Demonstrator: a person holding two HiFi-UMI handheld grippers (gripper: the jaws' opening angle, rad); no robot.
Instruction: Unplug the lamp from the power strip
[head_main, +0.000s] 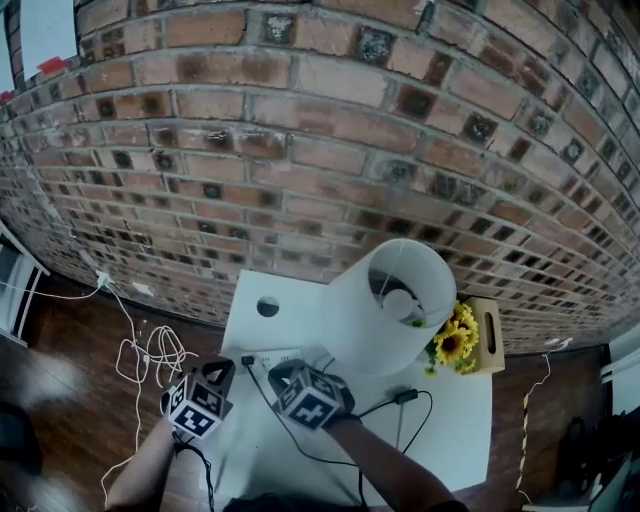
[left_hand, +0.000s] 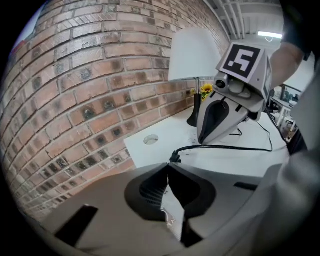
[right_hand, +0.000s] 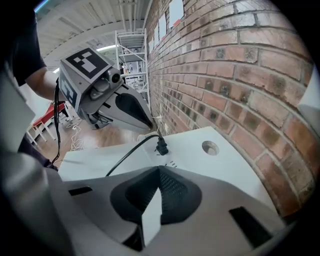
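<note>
A black plug (head_main: 248, 360) (left_hand: 175, 159) (right_hand: 161, 146) sits in a white power strip (head_main: 277, 357) (right_hand: 170, 164) on the white table (head_main: 440, 440). Its black cord (head_main: 300, 440) trails across the table towards the lamp, whose white shade (head_main: 385, 305) (left_hand: 192, 52) stands at the back. My left gripper (head_main: 222, 368) (left_hand: 167, 166) (right_hand: 150, 127) hovers just left of the plug, jaw tips together and nothing between them. My right gripper (head_main: 280, 372) (right_hand: 159, 168) (left_hand: 200, 141) hangs just right of the plug, its jaw tips also touching and empty. Both point down at the strip.
A brick wall (head_main: 300, 150) runs right behind the table. A round cable hole (head_main: 268, 306) lies beyond the strip. Sunflowers (head_main: 455, 340) in a wooden box stand right of the lamp. An inline switch (head_main: 405, 397) lies on the cord. White cables (head_main: 150, 355) loop on the wooden floor at left.
</note>
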